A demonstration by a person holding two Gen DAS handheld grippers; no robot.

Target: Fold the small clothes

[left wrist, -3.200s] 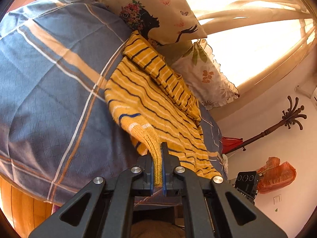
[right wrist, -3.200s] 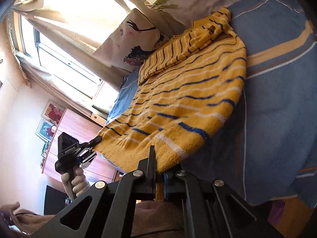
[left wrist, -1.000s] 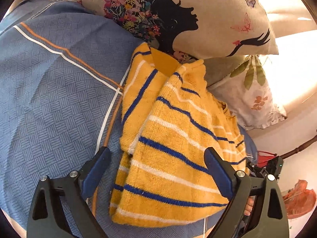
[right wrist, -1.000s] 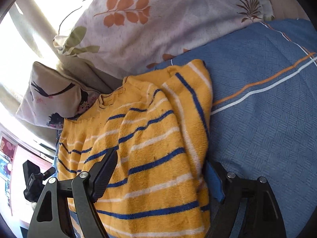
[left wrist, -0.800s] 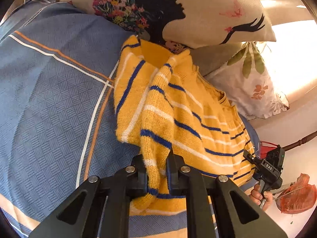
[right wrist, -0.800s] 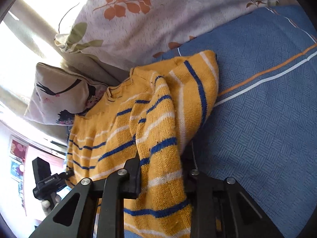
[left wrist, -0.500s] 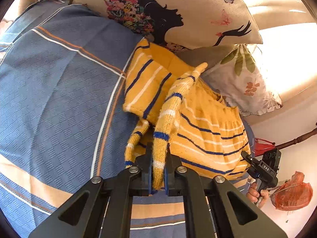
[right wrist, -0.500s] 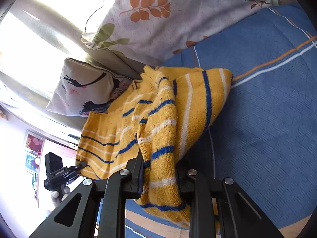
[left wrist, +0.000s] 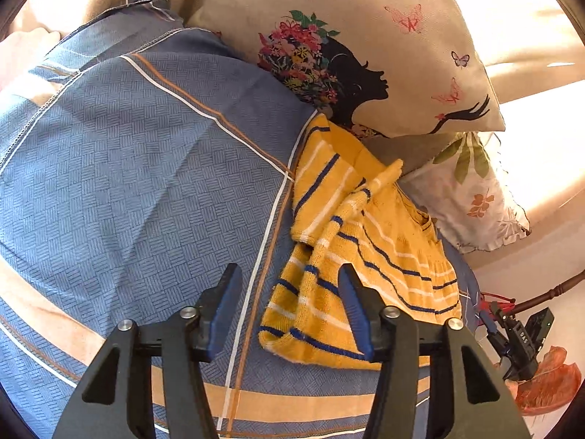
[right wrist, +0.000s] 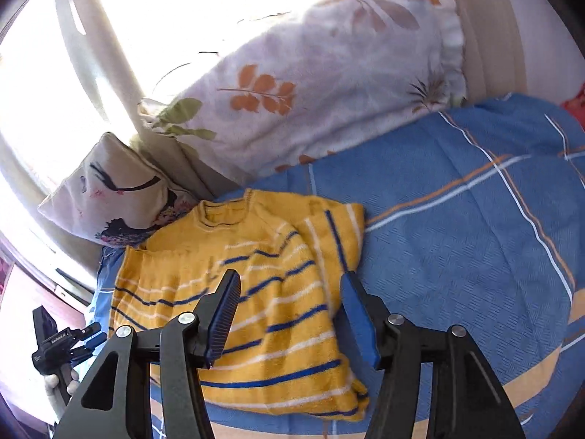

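A small yellow knit sweater point(left wrist: 369, 256) with blue and white stripes lies on the blue checked bedspread point(left wrist: 146, 190), its sleeves folded in over the body. It also shows in the right wrist view point(right wrist: 270, 292), neck toward the pillows. My left gripper point(left wrist: 289, 307) is open and empty, hovering over the sweater's near left edge. My right gripper point(right wrist: 289, 311) is open and empty above the sweater's lower right part. The other gripper shows at the right edge of the left wrist view point(left wrist: 519, 333) and at the lower left of the right wrist view point(right wrist: 62, 340).
A cream pillow with a woman's silhouette point(left wrist: 365, 55) and a white leaf-print pillow point(right wrist: 310, 95) lean at the head of the bed behind the sweater. A bright window with curtains point(right wrist: 73, 55) lies beyond. A wooden coat stand point(left wrist: 548, 292) and an orange bag point(left wrist: 548, 387) are off the bed's side.
Both grippers were shut on sweater folds half a second ago and have opened and let go. The fabric has dropped flat onto the sweater and both grippers have drawn back a little.
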